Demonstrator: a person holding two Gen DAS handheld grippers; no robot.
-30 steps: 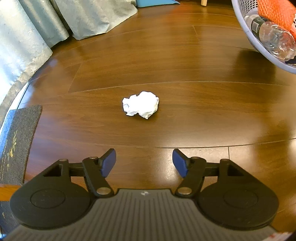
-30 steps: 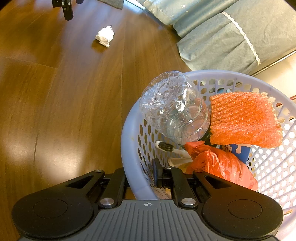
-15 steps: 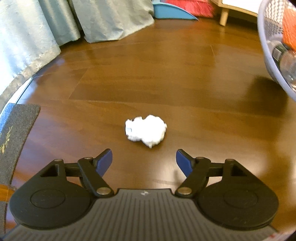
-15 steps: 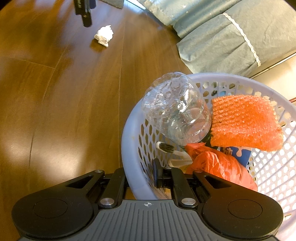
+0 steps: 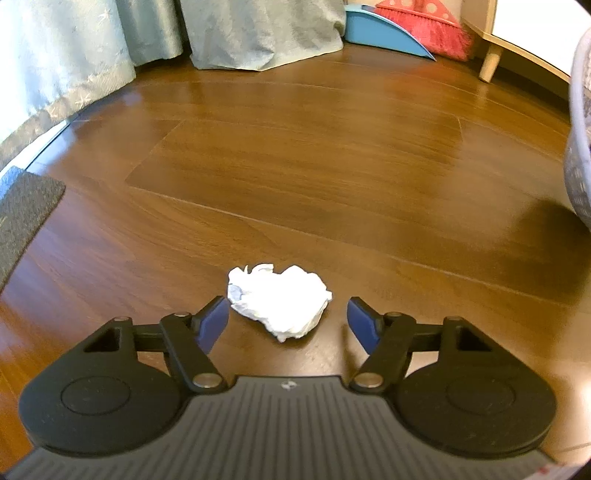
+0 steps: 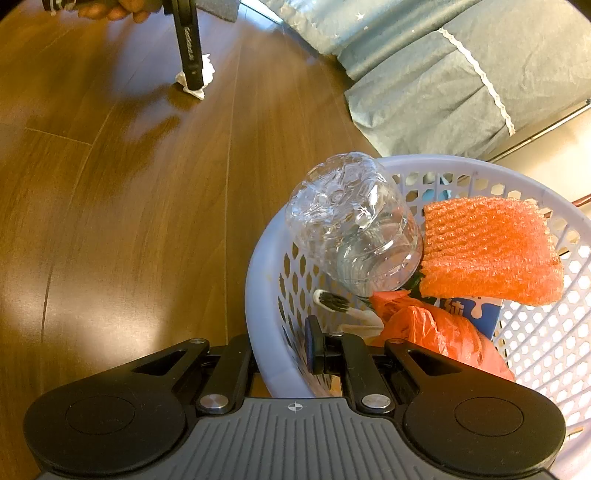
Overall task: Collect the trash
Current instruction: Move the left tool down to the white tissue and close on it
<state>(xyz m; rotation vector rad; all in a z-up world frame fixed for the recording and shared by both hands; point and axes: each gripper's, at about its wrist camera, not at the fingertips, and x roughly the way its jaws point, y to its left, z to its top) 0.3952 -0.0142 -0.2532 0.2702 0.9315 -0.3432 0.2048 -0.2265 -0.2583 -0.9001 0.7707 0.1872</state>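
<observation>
Crumpled white tissue [image 5: 279, 301] on the wooden floor [image 5: 295, 177], sitting between the two blue pads of the left claw [image 5: 286, 319], fingers spread wide on either side and neither pad clearly touching it. Likely very light, soft and springy, easy to crush, no risk of breaking; apt to skid on the glossy boards if nudged from one side only. Best taken across the thick middle of the wad, both pads closing evenly, low enough to catch the bulk and not just a loose flap at the edge. From the right wrist view, same tissue [image 6: 207, 75] far off, partly hidden behind one finger of the left claw [image 6: 190, 48] reaching down to the floor, with a hand [image 6: 110, 9] at the top edge.

Nearer, right claw [image 6: 282, 356] clamped on the rim of a pale perforated basket [image 6: 258, 295], one finger outside the wall and one inside. Inside the basket: clear plastic bottle [image 6: 354, 225], orange foam sheet [image 6: 487, 247], red plastic bag [image 6: 436, 328], toothbrush [image 6: 332, 301], blue carton [image 6: 469, 312]. Beyond, curtains [image 5: 258, 33], a grey mat [image 5: 22, 210] at the left edge, and a blue dustpan [image 5: 384, 31] with a red broom [image 5: 424, 22] by the wall.
</observation>
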